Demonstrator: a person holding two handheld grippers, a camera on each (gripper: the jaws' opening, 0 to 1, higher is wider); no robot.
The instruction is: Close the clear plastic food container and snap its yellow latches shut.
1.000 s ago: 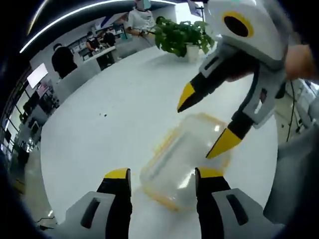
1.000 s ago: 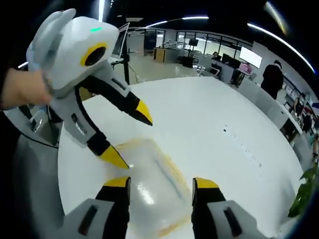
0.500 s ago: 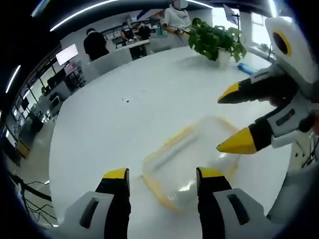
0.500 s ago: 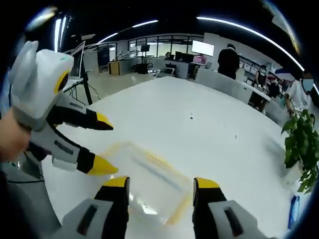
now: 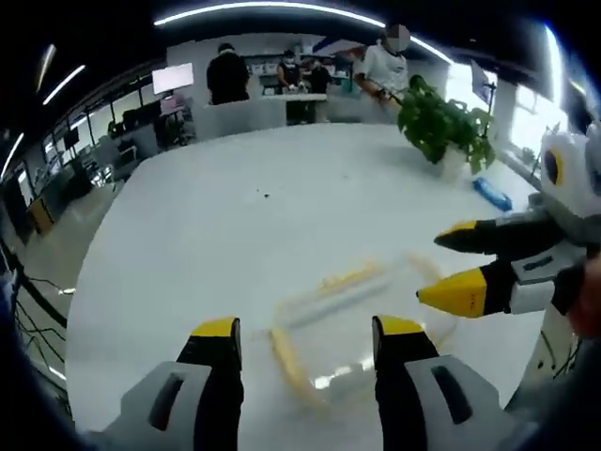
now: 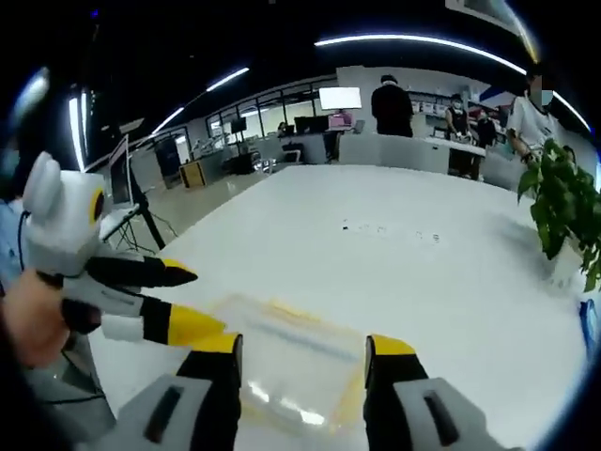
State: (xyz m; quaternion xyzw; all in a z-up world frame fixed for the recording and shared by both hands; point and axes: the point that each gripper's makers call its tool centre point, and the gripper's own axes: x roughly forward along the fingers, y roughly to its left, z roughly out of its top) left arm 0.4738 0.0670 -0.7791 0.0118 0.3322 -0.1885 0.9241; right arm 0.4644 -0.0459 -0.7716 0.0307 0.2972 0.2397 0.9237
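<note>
A clear plastic food container (image 5: 352, 319) with yellow latches lies on the white table (image 5: 235, 225), its lid down on it. My left gripper (image 5: 300, 331) is open, its yellow-tipped jaws either side of the container's near end. The right gripper (image 5: 460, 263) comes in from the right, open, its lower tip just over the container's right end. In the right gripper view the container (image 6: 291, 352) lies between my right gripper's (image 6: 299, 346) open jaws. There the left gripper (image 6: 178, 301) enters from the left, open, beside the container's left edge.
A potted green plant (image 5: 441, 127) stands at the table's far right, with a blue object (image 5: 490, 194) lying near it. Several people stand at counters (image 5: 282, 94) beyond the table. A hand (image 6: 33, 319) holds the left gripper. A small dark speck (image 5: 267, 195) lies mid-table.
Both views have tilted up and swung, showing more of the room. The right gripper has drawn back to the container's right end; the container has stayed put.
</note>
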